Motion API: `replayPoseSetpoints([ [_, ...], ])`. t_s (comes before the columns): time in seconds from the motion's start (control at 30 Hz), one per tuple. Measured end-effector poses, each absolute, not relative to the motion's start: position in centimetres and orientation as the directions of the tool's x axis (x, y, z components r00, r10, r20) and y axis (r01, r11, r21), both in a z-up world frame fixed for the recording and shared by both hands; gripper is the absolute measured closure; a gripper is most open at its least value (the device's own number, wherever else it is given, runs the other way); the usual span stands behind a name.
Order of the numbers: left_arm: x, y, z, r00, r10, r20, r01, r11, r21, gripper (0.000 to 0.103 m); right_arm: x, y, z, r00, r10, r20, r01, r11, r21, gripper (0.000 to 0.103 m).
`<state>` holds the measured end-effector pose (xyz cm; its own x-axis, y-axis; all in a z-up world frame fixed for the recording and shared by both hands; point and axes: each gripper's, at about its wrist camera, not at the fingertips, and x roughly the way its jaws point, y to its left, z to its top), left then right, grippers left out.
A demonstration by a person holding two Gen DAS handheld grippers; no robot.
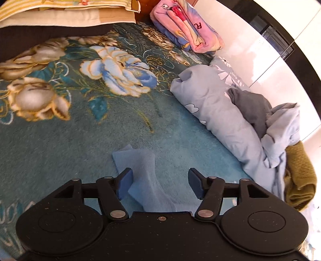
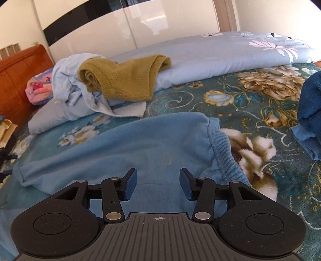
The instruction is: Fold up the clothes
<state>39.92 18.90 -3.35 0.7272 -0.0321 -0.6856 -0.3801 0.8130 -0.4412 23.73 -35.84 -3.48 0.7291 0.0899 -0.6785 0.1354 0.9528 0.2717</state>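
**A:** status on grippers?

**B:** left gripper (image 1: 160,183) jaws apart, nothing pinched. A corner of the light blue garment (image 1: 146,180) lies flat on the floral blanket (image 1: 60,130) under the gap; pads don't press on it.

**A:** right?

**B:** right gripper (image 2: 158,184) also apart, nothing clamped. It hangs over the body of the same light blue garment (image 2: 130,148), pointing down at it. Can't tell if the pad tips touch the fabric.

**A:** where's the garment overall?

**B:** spread on the blanket, mid-bed. Ribbed elastic hem (image 2: 226,152) on its right edge in the right wrist view, bunched a bit. Rest lies mostly flat w/ a few wrinkles.

**A:** other stuff nearby?

**B:** pale grey-blue duvet (image 2: 210,58) rolled along the far side of the bed. On top of it: mustard knit sweater (image 2: 124,78), crumpled pale blue shirt (image 2: 66,74), and a dark grey piece (image 1: 250,106) (seen only in left wrist view). Pink cartoon-print blanket (image 1: 186,26) folded near the orange-brown headboard (image 2: 20,80). Dark blue cloth (image 2: 309,112) at the right edge of the right wrist view, well apart from the garment. Striped pillow (image 1: 60,10) at top of the left wrist view.
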Motion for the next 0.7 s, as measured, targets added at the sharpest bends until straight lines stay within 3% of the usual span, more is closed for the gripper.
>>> replayPoseSetpoints([
  [0.03,39.9,18.8,-3.5,0.726,-0.008,-0.687,-0.386,0.822,-0.418,0.069,23.7,-35.8,-3.7,0.724,0.09,-0.684,0.135,0.954,0.268,0.06],
  [0.07,39.9,18.8,-3.6,0.725,0.016,-0.688,-0.393,0.831,-0.395,0.1,23.6,-36.0,-3.9,0.721,0.088,-0.687,0.139,0.953,0.268,0.06],
  [0.1,39.7,19.0,-3.7,0.727,0.02,-0.686,-0.394,0.831,-0.393,0.103,23.4,-36.2,-4.0,0.718,0.086,-0.691,0.145,0.952,0.269,0.06],
  [0.23,38.2,20.2,-3.0,0.79,-0.018,-0.613,-0.325,0.836,-0.443,0.103,23.0,-36.9,-4.2,0.713,0.077,-0.697,0.177,0.942,0.285,0.06],
  [0.37,33.7,22.8,-0.8,0.909,-0.106,-0.402,-0.189,0.756,-0.627,0.103,22.6,-36.9,-3.8,0.716,0.065,-0.695,0.177,0.946,0.271,0.06],
  [0.4,32.5,23.4,-0.7,0.918,-0.101,-0.384,-0.188,0.741,-0.645,0.103,22.4,-36.8,-3.7,0.717,0.065,-0.694,0.176,0.947,0.27,0.06],
  [0.57,30.7,25.8,-4.4,0.821,-0.059,-0.567,-0.369,0.704,-0.607,0.103,22.3,-36.8,-4.2,0.71,0.069,-0.701,0.2,0.934,0.295,0.06],
  [0.7,29.7,27.1,-6.0,0.808,-0.103,-0.579,-0.406,0.615,-0.676,0.098,22.2,-36.4,-3.9,0.71,0.078,-0.7,0.181,0.94,0.288,0.06],
])
